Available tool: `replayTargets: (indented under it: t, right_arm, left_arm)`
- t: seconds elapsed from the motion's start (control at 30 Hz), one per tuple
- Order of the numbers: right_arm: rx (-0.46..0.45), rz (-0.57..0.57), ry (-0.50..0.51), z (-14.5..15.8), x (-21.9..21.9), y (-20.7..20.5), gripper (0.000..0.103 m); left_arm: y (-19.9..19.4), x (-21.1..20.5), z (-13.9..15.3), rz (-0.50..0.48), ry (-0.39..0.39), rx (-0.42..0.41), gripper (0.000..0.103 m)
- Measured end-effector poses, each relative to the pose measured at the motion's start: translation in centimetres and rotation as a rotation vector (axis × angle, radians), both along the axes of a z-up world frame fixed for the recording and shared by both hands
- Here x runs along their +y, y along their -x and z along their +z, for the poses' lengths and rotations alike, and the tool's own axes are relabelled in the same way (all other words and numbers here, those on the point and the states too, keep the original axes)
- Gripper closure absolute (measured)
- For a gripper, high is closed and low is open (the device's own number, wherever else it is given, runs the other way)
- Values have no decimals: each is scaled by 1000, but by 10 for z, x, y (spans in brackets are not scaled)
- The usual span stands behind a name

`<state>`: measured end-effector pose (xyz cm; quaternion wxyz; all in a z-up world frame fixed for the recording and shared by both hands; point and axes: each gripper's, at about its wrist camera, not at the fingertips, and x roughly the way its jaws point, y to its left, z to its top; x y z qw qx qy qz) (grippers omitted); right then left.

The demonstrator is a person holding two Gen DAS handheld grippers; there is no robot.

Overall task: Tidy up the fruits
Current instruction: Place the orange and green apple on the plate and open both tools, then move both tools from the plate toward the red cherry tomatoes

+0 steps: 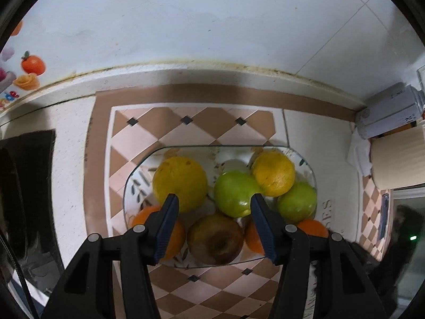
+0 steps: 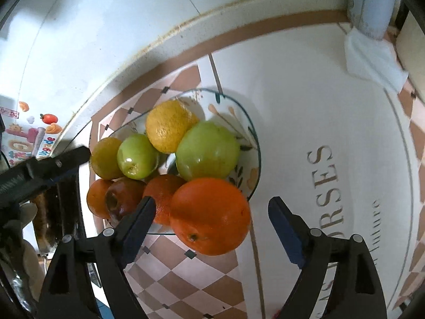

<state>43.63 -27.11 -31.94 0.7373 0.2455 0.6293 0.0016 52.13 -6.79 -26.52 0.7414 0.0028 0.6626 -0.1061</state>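
Right tongs, spread wide and empty, flank the big orange overhanging the glass plate's near rim; nudged, it could roll onto the desk. Left tongs gape too.

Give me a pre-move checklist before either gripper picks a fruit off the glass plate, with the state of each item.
1. Left gripper open and empty: ok.
2. Right gripper open and empty: ok.
3. Big orange lies between the right fingers, near the glass plate edge: ok, not yet gripped.
4. Pile stable: cannot tell; green apple and yellow citrus sit on top of others.
5. Brown bruised fruit sound enough to squeeze: cannot tell.
6. Free mat to the plate's right for sorting: ok.
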Motion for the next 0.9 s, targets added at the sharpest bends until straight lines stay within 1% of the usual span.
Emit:
replayTargets:
  t: [0.03,0.07,0.1,0.13,0.17,0.27,0.6,0.7,0.9]
  right_arm:
    - [-5,7,18,4,0,1,10]
    - [-12,16,46,10,2,3,9]
    - [-15,22,61,13,1,4,9]
    - [-19,31,83,18,2,6,8]
    - [-23,43,117,24,5,10,8]
    - [-43,74,177,40,11,20,8]
    - [-108,108,255,86,29,61,8]
    - [-138,111,277,103,32,74,8]
    - [-213,110,311,143,38,103,8]
  left_arm:
    - [3,2,0,9,-2,0,40]
    - [6,3,1,17,-5,0,29]
    - [10,5,2,24,-8,-2,22]
    - [13,6,2,29,-12,-4,14]
    - [18,8,3,33,-18,-7,12]
    - [37,14,7,40,-38,-21,10]
    - [105,30,30,47,-94,-108,10]
    - [119,35,45,59,-99,-149,10]
    - [147,42,88,62,-108,-257,10]
